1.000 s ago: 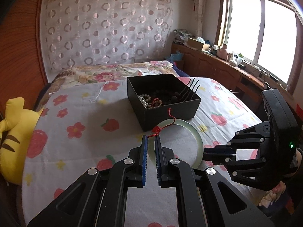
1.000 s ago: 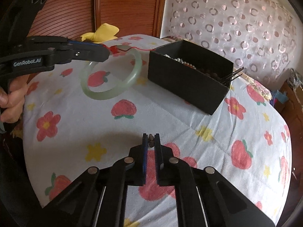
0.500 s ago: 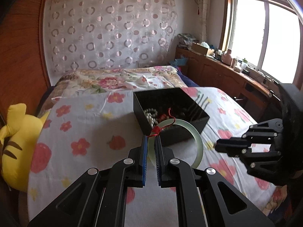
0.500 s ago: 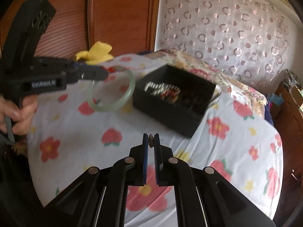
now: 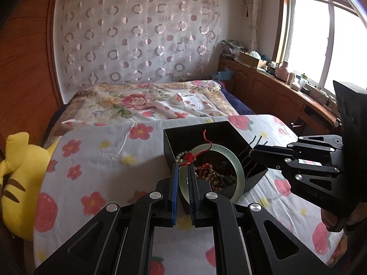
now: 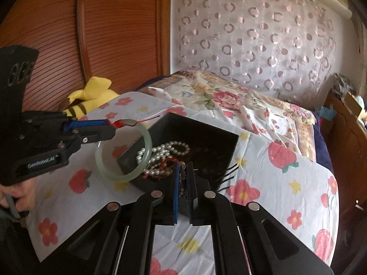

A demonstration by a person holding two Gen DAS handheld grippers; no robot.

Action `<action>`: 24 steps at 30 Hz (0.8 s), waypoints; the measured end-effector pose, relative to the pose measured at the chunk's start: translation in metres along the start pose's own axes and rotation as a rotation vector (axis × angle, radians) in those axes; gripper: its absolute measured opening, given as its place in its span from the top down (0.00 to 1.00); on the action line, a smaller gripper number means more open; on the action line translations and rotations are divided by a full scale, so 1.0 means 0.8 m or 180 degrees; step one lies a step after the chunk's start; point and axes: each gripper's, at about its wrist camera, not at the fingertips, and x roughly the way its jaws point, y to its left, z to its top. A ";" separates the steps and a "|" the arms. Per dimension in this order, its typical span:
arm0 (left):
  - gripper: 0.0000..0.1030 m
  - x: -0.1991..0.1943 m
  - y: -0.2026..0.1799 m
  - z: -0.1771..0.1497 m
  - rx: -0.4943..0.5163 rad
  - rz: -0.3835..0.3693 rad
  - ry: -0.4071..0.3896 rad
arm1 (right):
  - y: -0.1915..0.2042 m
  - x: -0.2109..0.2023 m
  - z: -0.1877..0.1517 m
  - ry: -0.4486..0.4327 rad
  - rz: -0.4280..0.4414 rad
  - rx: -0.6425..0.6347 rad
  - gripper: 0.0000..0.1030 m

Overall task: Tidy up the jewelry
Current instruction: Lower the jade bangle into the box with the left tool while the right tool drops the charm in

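The left gripper (image 5: 182, 171) has its jaws nearly together, clamped on the rim of a pale green jade bangle (image 5: 238, 169) just below the red knotted cord (image 5: 189, 158) tied to the ring. In the left wrist view the bangle hangs in the air in front of the fingers, its hoop reaching toward 2 o'clock and framing the open black box (image 5: 204, 133) behind it. In the right wrist view the same bangle (image 6: 146, 144) sits at about 9 o'clock of the box (image 6: 206, 133), overlapping the box's near-left corner, with the left gripper (image 6: 110, 128) coming in from the left edge and a hand (image 6: 13, 194) below it. The right gripper (image 6: 182, 174) is also almost closed, pinching a small dark beaded piece (image 6: 183, 168) between its blue-lined fingers (image 6: 176, 183); what the piece is exactly is too small to tell. It is held at the box's near edge. Inside the box lie a strand of white pearls (image 6: 160, 151), darker bead strings (image 5: 215, 176) and a red cord. Thin black prongs (image 6: 226, 174) stick out from the box's right corner at about 4 o'clock. The box rests on a bedspread (image 6: 275, 183) printed with strawberries and flowers, and a yellow plush toy (image 5: 18, 167) lies at the bed's left edge.
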 end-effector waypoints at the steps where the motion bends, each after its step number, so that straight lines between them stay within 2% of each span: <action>1: 0.93 0.003 0.000 0.002 -0.0001 0.0000 0.0012 | -0.004 0.002 0.003 -0.0001 -0.0006 0.0029 0.92; 7: 0.93 0.026 -0.001 0.015 -0.0020 0.0012 0.0082 | -0.025 0.001 0.008 -0.0005 0.0022 0.0189 0.91; 19: 0.92 0.055 -0.018 0.030 -0.0003 0.0025 0.0092 | -0.035 -0.019 -0.006 -0.0069 -0.0005 0.0243 0.91; 22: 0.77 0.052 -0.017 0.029 -0.0030 0.0048 0.0076 | -0.034 -0.020 -0.009 -0.0064 0.0015 0.0276 0.89; 24: 0.59 0.045 -0.017 0.024 -0.0017 0.0129 0.0040 | -0.033 -0.025 -0.012 -0.0089 -0.0018 0.0281 0.84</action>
